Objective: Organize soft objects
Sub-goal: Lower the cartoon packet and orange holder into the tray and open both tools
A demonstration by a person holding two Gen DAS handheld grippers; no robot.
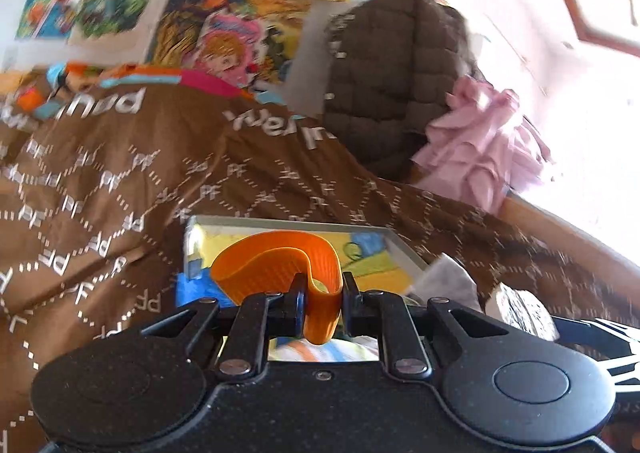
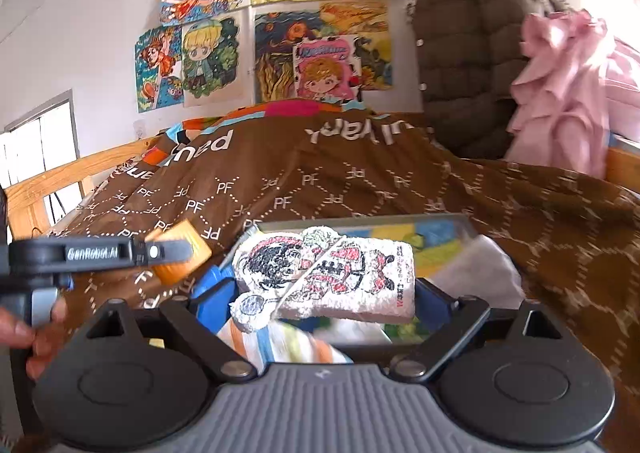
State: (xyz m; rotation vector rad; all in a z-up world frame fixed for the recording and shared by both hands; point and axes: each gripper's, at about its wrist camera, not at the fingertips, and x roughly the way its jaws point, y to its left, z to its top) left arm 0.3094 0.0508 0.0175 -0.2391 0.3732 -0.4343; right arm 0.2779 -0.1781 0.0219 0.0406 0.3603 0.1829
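My left gripper (image 1: 322,293) is shut on a bent orange ribbed rubber piece (image 1: 280,265) and holds it above a framed picture board (image 1: 376,249) on the bed. In the right wrist view the left gripper (image 2: 172,253) shows at the left with the orange piece (image 2: 188,253). My right gripper (image 2: 324,293) is shut on a white folded towel with a red and black cartoon print (image 2: 332,273). The towel hangs above a striped cloth (image 2: 280,341) and a white cloth (image 2: 476,269) lying on the board.
A brown quilt with white PF print (image 2: 320,181) covers the bed. A brown puffer jacket (image 2: 468,53) and pink clothes (image 2: 568,93) hang at the right. Drawings (image 2: 208,57) cover the wall. A wooden bed rail (image 2: 60,181) runs at the left.
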